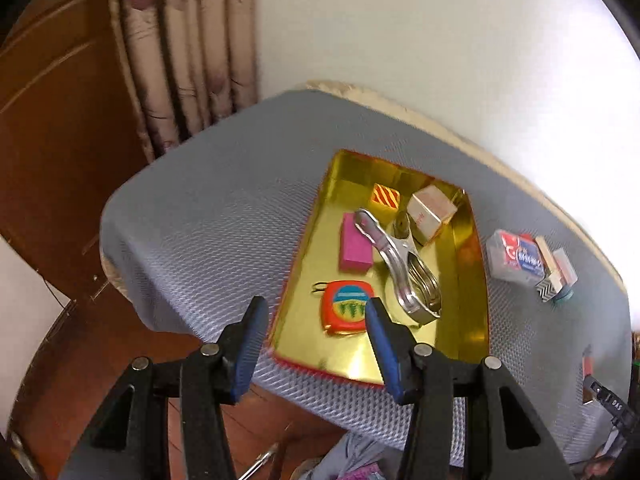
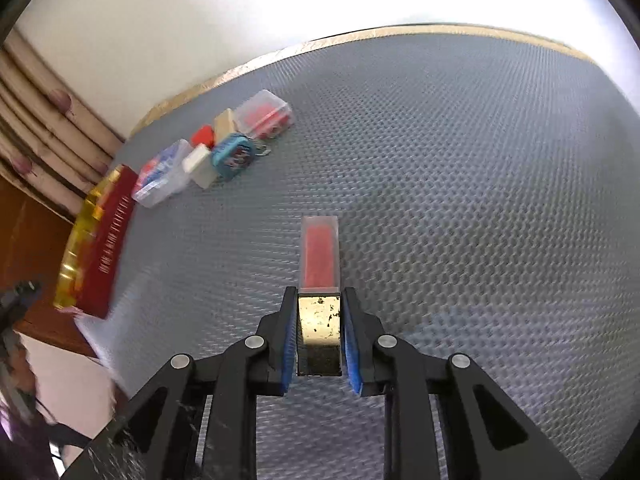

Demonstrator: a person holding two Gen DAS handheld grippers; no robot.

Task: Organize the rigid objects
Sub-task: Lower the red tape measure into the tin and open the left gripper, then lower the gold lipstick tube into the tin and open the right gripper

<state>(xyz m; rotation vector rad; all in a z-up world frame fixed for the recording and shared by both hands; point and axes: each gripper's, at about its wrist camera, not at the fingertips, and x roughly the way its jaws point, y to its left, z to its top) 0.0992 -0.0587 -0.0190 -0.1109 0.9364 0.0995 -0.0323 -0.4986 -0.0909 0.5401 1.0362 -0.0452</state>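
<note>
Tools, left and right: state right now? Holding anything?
Left tool: open, holding nothing, above the gold tray.
Right tool: shut on the lipstick, gripping its gold base.

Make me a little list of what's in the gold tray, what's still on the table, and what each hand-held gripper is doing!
tray: gold tin on grey mat
in tray: pink block, metal clip, orange tape measure, striped box, beige box
outside tray: clear card case, blue tape measure
left hand-held gripper: open, nothing between fingers
right hand-held gripper: shut on gold-capped red stick
</note>
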